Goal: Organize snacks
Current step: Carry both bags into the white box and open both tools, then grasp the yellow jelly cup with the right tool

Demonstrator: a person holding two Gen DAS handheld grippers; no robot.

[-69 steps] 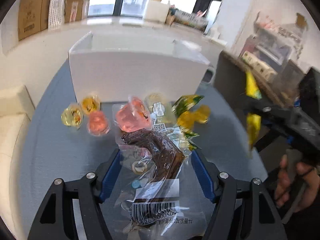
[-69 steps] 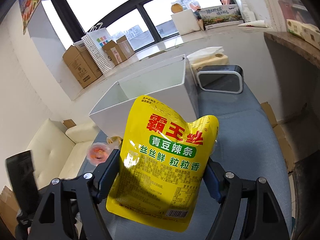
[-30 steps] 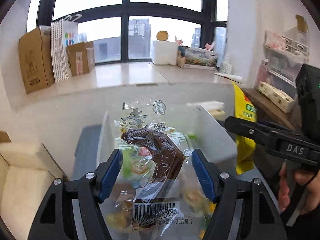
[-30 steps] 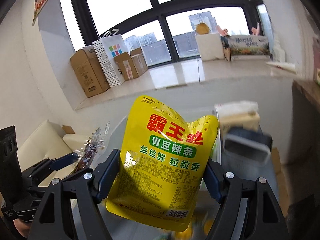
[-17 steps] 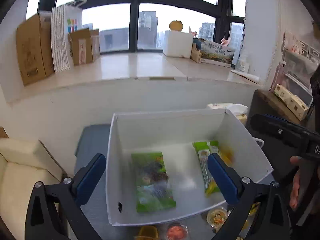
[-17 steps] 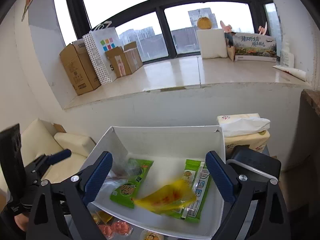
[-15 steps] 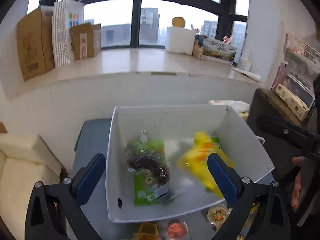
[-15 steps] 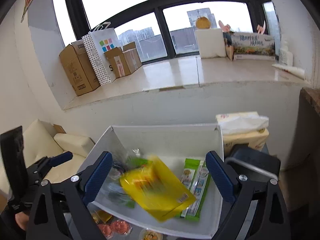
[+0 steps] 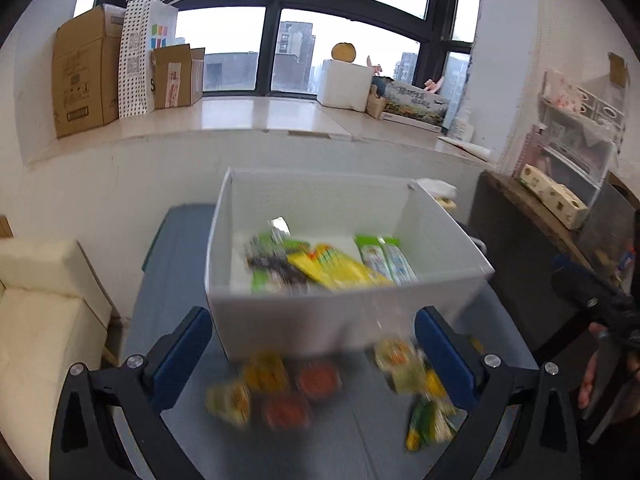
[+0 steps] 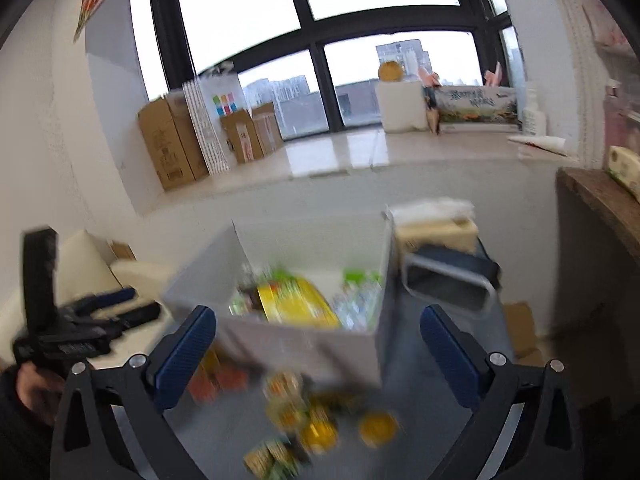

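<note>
Snacks in white bin [image 9: 344,320], both grippers empty w/ fingers spread wide.

Yellow pouch [image 9: 340,270] lies flat in bin's middle, on top of a green pack [image 9: 264,276] and a dark clear-wrapped snack [image 9: 276,264] toward bin's left wall; two green-white packs [image 9: 384,258] lie toward right wall. Blurry jelly cups [image 9: 280,388] sit on the grey table [image 9: 176,264] just in front of bin's near wall, more loose snacks [image 9: 424,400] by its near right corner. I see my left gripper [image 9: 316,356] hanging above the cups, holding nothing. My right gripper [image 10: 320,352] is likewise spread, empty, over the near right corner; tissue box [image 10: 436,228] just past bin's right wall.
</note>
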